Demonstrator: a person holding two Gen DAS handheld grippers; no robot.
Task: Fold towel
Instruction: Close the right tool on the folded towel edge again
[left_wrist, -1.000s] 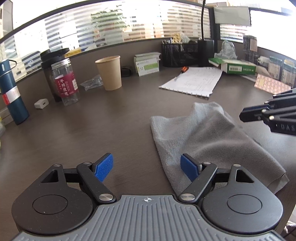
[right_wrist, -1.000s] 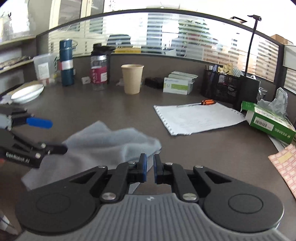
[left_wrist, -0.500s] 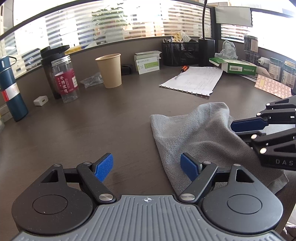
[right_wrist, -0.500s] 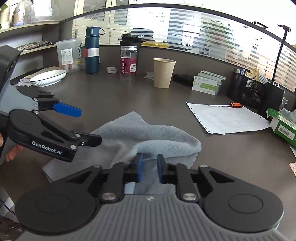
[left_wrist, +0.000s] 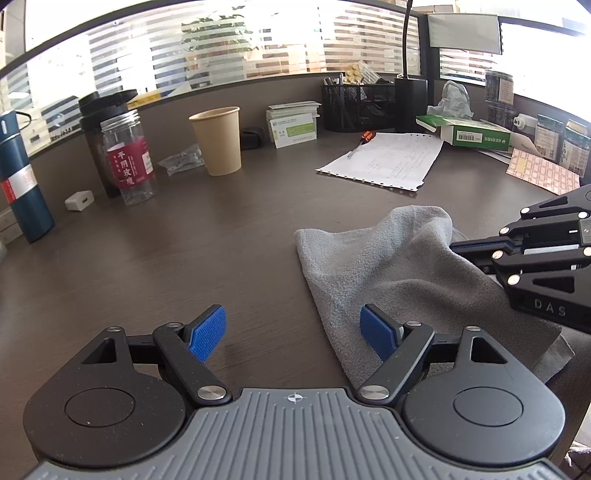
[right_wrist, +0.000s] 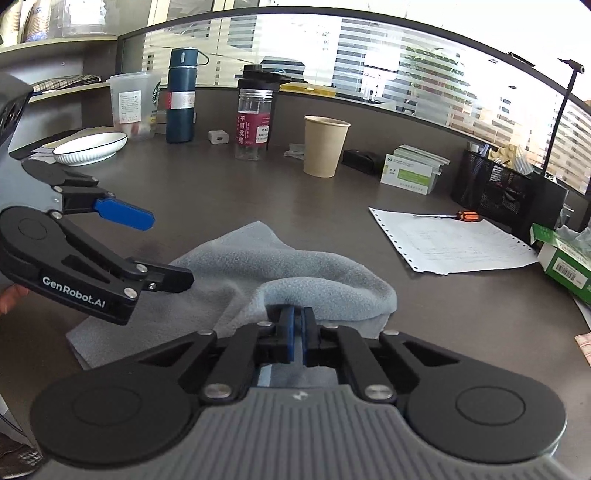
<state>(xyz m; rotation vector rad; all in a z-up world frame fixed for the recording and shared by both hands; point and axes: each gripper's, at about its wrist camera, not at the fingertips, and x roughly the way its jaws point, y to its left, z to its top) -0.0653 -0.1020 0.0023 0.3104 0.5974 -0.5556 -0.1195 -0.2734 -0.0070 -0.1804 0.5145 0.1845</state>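
A grey towel (left_wrist: 388, 266) lies crumpled on the dark desk (left_wrist: 184, 258), at the right of the left wrist view. My left gripper (left_wrist: 291, 321) stands open over the towel's near left edge, one blue pad (left_wrist: 376, 332) above the cloth and the other above bare desk. My right gripper (right_wrist: 297, 314) is shut on a raised fold of the towel (right_wrist: 295, 266), and the cloth bunches over its tips. In the left wrist view the right gripper (left_wrist: 456, 247) reaches in from the right onto the towel. The left gripper (right_wrist: 168, 251) shows at the left of the right wrist view.
A paper cup (left_wrist: 218, 144), a clear jar with a red label (left_wrist: 129, 162) and a blue flask (left_wrist: 22, 181) stand at the back left. A printed sheet (left_wrist: 388, 158) with a screwdriver (left_wrist: 364, 138), a green box (left_wrist: 469, 133) and a mesh organiser (left_wrist: 354, 107) lie behind the towel. A white plate (right_wrist: 90, 147) sits far left.
The right gripper came in over the towel, opened a little, then shut on a fold of it. The left gripper has stayed still and open.
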